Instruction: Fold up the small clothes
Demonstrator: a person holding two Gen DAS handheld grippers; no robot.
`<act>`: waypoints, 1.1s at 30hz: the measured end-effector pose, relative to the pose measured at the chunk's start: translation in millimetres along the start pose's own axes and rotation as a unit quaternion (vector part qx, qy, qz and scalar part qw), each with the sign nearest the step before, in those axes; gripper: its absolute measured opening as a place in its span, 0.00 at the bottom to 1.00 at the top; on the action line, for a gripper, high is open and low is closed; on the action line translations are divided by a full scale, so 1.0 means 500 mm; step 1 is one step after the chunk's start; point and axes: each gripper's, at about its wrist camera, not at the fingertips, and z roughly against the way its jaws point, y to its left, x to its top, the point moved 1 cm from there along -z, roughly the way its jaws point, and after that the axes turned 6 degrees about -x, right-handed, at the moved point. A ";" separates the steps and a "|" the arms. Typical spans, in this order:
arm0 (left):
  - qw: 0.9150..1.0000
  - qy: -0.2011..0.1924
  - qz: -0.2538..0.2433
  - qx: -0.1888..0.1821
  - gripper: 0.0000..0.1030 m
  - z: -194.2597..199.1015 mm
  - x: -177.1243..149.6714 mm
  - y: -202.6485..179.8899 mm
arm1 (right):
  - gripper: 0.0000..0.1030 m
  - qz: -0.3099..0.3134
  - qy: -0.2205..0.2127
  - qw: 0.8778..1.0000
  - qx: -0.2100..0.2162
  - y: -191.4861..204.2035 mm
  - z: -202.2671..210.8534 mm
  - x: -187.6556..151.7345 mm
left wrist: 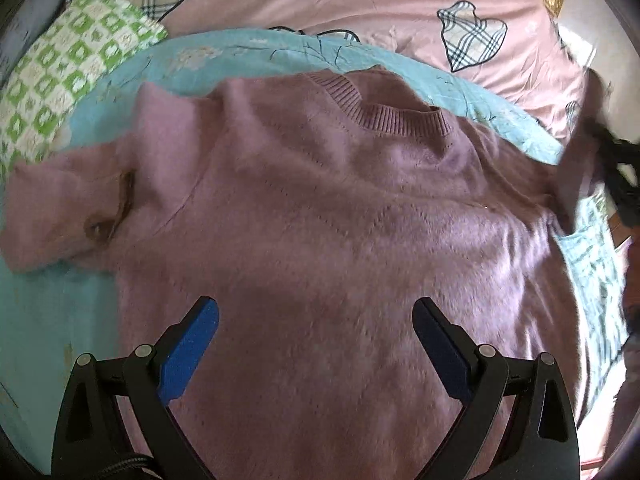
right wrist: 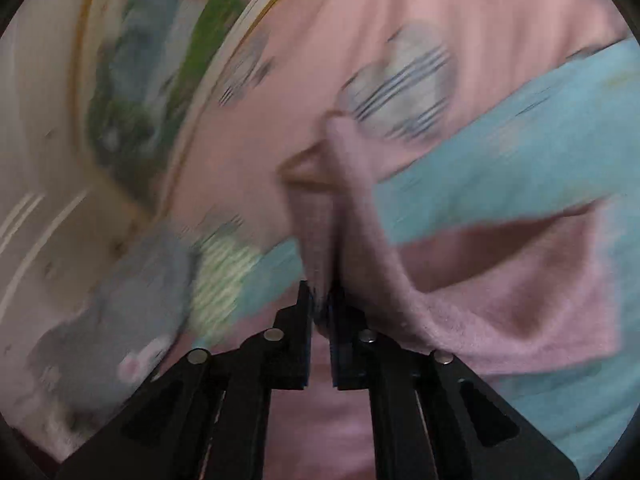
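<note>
A mauve knit sweater (left wrist: pixel 320 208) lies front up on a turquoise sheet (left wrist: pixel 52 320), its ribbed collar (left wrist: pixel 400 118) toward the far side. Its left sleeve (left wrist: pixel 68 212) is folded in beside the body. My left gripper (left wrist: pixel 316 312) is open and empty, hovering over the sweater's lower body. My right gripper (right wrist: pixel 320 296) is shut on the sweater's right sleeve (right wrist: pixel 328 216) and holds it lifted off the sheet (right wrist: pixel 520 152). In the left wrist view the right gripper (left wrist: pixel 616 176) shows at the right edge with the raised sleeve (left wrist: pixel 576 160).
A green and white checked pillow (left wrist: pixel 68 76) lies at the far left. A pink quilt with plaid hearts (left wrist: pixel 400 0) lies behind the sweater. The right wrist view is motion-blurred; a grey soft toy (right wrist: pixel 112 320) lies at its lower left.
</note>
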 end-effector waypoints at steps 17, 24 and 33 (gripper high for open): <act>0.992 0.026 0.066 -0.109 0.95 -0.064 0.027 0.048 | 0.62 -0.003 0.165 0.986 0.028 0.071 -0.209 -0.159; 0.987 0.027 0.088 -0.130 0.95 -0.131 0.116 0.035 | 0.62 -0.045 0.082 0.996 -0.006 0.011 -0.066 -0.158; 0.988 -0.025 0.062 -0.140 0.05 -0.092 0.154 -0.011 | 0.62 -0.100 0.022 0.993 -0.054 -0.034 0.018 -0.168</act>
